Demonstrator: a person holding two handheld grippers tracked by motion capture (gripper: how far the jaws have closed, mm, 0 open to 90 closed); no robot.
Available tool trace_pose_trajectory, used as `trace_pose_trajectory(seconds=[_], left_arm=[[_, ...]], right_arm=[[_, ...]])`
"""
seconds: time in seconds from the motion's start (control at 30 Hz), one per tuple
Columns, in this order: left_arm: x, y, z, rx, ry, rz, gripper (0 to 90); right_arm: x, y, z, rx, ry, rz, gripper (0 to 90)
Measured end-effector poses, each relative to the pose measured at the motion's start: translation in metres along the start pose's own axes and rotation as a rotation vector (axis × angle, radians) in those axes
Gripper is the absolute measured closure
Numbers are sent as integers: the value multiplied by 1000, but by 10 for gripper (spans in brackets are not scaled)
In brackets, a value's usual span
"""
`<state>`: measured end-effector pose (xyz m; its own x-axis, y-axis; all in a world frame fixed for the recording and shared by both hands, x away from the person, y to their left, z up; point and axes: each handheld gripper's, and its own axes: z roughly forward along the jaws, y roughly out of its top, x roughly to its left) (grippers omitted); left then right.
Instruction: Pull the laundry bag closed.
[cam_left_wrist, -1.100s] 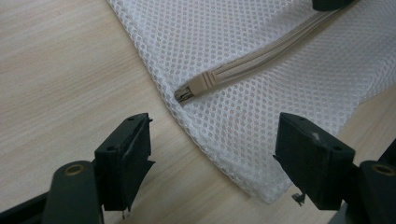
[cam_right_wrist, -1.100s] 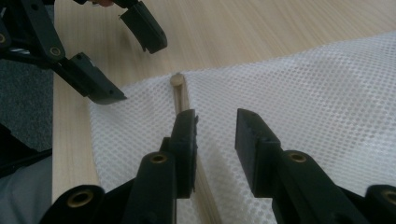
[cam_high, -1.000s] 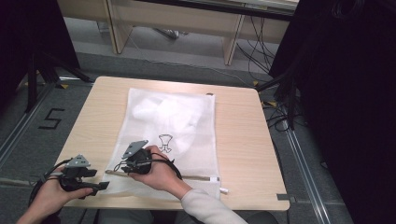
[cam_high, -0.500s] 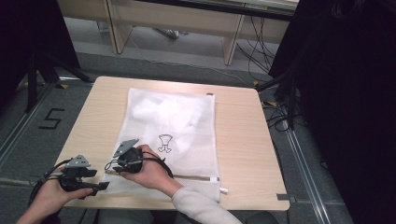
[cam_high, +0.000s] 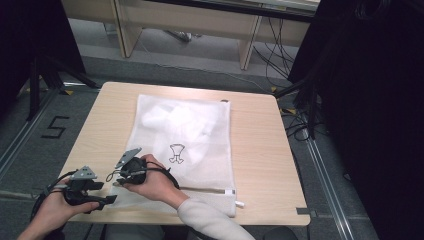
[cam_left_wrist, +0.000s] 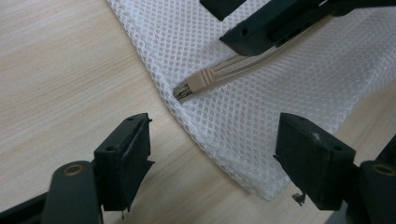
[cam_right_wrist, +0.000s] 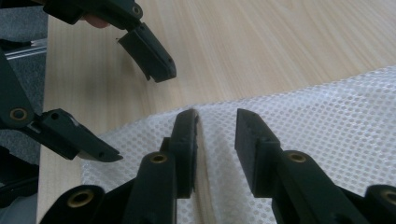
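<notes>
White mesh laundry bag (cam_high: 185, 145) lies flat on wooden table (cam_high: 260, 145). L gripper (cam_left_wrist: 212, 154) jaws wide open at bag's near corner; R gripper (cam_right_wrist: 215, 140) jaws just closing, part open astride beige zipper (cam_left_wrist: 219, 77), pads not pressing

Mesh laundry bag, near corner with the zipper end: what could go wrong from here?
1. The right gripper straddles the beige zipper with its jaws apart and not pressing; closing could catch only netting of the mesh bag.
2. The left gripper stands open around the bag's corner without touching it, so nothing pins the bag and a pull may drag it across the table.
3. The two grippers sit close together and could bump.
</notes>
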<state>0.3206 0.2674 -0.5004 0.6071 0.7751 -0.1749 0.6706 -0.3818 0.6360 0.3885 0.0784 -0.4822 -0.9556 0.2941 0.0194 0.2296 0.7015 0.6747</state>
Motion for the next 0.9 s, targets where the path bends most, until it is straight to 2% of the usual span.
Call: trace_pose_trajectory(seconds=[0.13,0.17,0.2,0.33,0.37,0.4,0.47,0.5,0.57,0.73,0.8,0.9], left_arm=[[-1,0,0,1,11,2,261],[-1,0,-1,4,13,3,260],[-1,0,-1,2,10,3,260],[0,0,-1,4,8,3,260],[-1,0,-1,9,13,3,260],[-1,0,-1,12,14,4,260],[-1,0,0,7,6,0,259],[-1,-1,0,7,3,-9,259],[-1,0,-1,17,11,10,259],[-1,0,0,12,5,6,258],[-1,0,0,16,18,8,258],[-2,0,0,12,-1,11,258]], right_arm=[[2,2,5,11,9,-13,703],[4,2,6,18,15,-3,705],[4,3,8,23,16,-21,708],[7,4,12,27,23,-14,712],[6,5,13,37,25,-28,716],[8,4,15,32,26,-8,718],[7,4,17,42,28,-23,727],[8,4,18,43,32,-10,736],[6,4,19,50,32,-20,739],[8,5,24,49,34,-4,746],[7,6,26,57,29,-5,752],[8,6,29,56,31,4,757]])
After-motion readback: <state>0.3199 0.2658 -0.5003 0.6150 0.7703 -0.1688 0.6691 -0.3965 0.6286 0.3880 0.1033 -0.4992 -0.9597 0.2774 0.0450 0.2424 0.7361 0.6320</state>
